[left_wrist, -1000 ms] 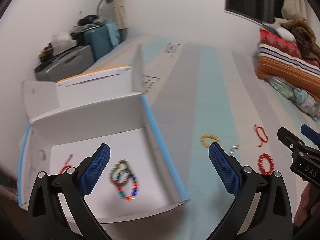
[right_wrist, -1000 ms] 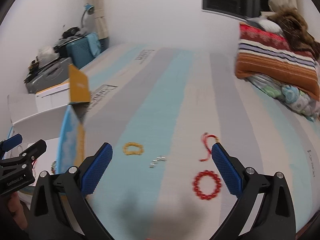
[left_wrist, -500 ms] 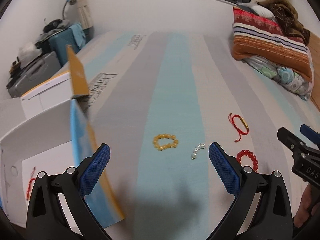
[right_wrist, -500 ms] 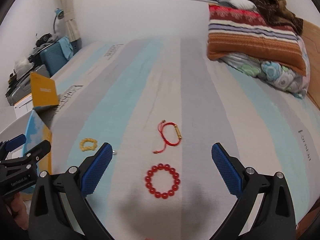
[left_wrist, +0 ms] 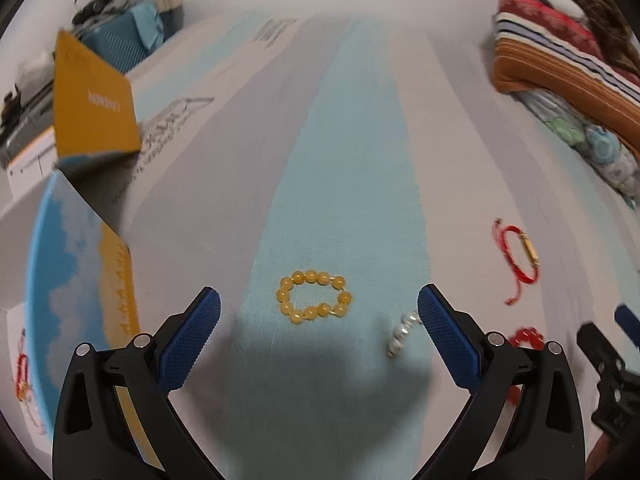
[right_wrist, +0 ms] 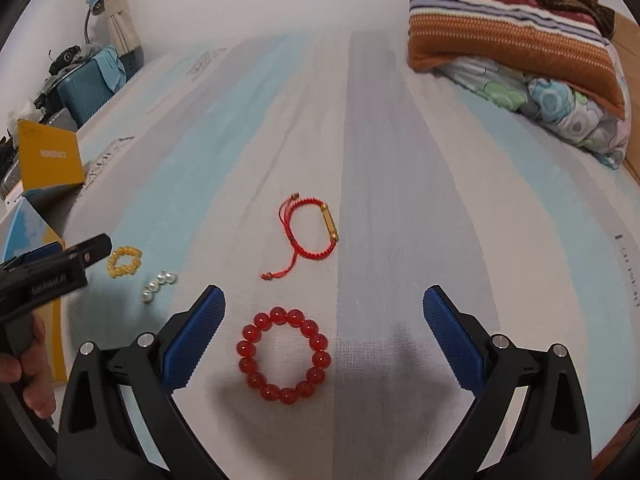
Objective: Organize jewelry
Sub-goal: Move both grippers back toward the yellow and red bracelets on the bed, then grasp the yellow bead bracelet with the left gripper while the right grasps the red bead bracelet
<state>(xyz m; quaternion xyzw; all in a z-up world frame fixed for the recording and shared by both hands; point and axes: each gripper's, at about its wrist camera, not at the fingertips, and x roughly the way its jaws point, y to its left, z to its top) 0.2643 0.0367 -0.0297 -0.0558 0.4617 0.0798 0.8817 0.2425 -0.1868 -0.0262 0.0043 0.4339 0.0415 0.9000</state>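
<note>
A bed sheet (right_wrist: 372,128) striped pale blue and grey fills a white-walled room, folded blankets (right_wrist: 508,20) at its far end. The left gripper (left_wrist: 319,322) gapes wide around a yellow bead bracelet (left_wrist: 314,295). The right gripper (right_wrist: 323,322), fingers spread, frames a glossy red bead bracelet (right_wrist: 285,355).

L claw (left_wrist: 319,322) wide open, empty, R claw (right_wrist: 324,316) wide open, empty, both angled down
</note>
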